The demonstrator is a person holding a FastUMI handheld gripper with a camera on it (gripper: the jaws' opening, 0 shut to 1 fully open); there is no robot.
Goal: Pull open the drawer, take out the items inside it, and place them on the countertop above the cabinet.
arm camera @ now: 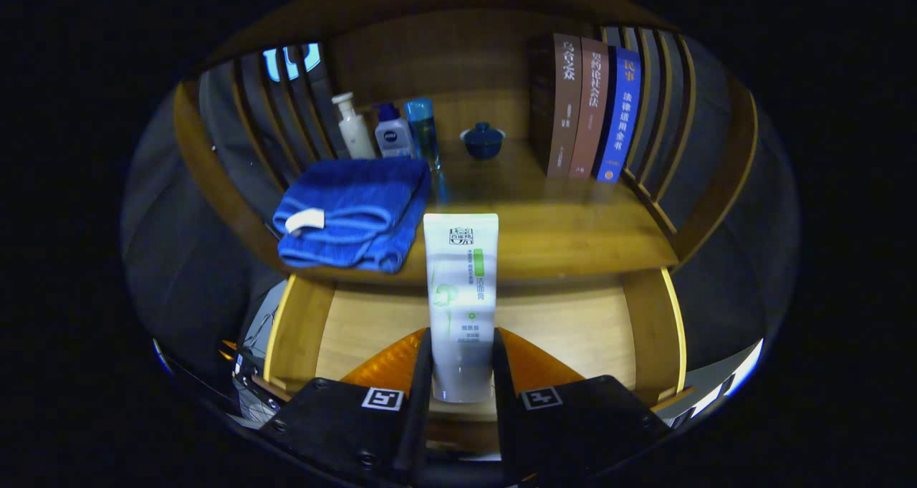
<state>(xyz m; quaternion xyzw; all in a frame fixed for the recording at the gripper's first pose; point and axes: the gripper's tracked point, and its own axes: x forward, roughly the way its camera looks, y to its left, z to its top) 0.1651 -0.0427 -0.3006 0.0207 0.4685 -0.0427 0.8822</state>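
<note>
The gripper (462, 373) has its fingers clamped on the tube (461, 294) above the open drawer (573, 330), so carrying it upright to bare counter (566, 223) right of the blue towel (351, 212) looks the safest move.

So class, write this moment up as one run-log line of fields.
tongs: shut on white tube | drawer: open, below the tube | countertop: blue towel, bottles, books | step: tube not yet set down
</note>
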